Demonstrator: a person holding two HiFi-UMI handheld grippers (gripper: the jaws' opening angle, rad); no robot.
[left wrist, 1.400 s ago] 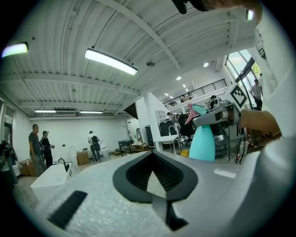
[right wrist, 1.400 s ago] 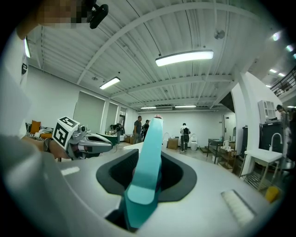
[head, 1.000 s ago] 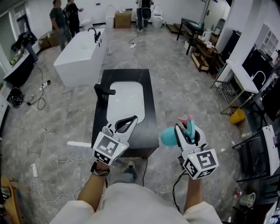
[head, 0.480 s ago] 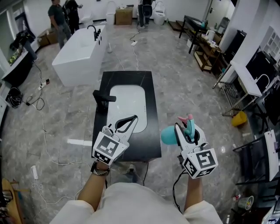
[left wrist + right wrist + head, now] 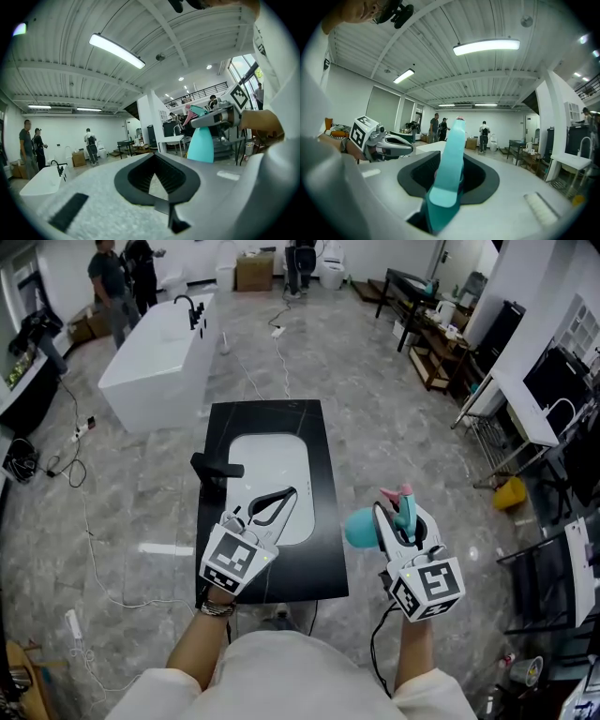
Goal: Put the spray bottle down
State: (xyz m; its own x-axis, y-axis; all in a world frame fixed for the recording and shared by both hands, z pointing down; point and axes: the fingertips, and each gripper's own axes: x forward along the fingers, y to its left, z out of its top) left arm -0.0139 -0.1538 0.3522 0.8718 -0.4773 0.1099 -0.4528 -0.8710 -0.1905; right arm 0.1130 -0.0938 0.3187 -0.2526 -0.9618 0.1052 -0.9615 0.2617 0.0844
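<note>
A teal spray bottle (image 5: 360,531) with a pink trigger is held by its neck in my right gripper (image 5: 399,512), which is shut on it. It hangs over the floor just right of the black vanity counter (image 5: 323,549). In the right gripper view the bottle's head (image 5: 449,173) stands up between the jaws. My left gripper (image 5: 279,501) is shut with nothing in it, above the front part of the counter and the white basin (image 5: 267,460). The left gripper view shows the bottle (image 5: 200,146) at the right.
A black faucet (image 5: 212,472) stands at the basin's left. A white bathtub (image 5: 150,357) lies beyond at the left, with people (image 5: 111,282) behind it. Cables (image 5: 80,502) trail on the grey floor. Tables and racks (image 5: 441,343) line the right side.
Both grippers have moved forward together. The vanity now lies closer beneath them, and the left gripper has come over its front edge. Neither grip has changed.
</note>
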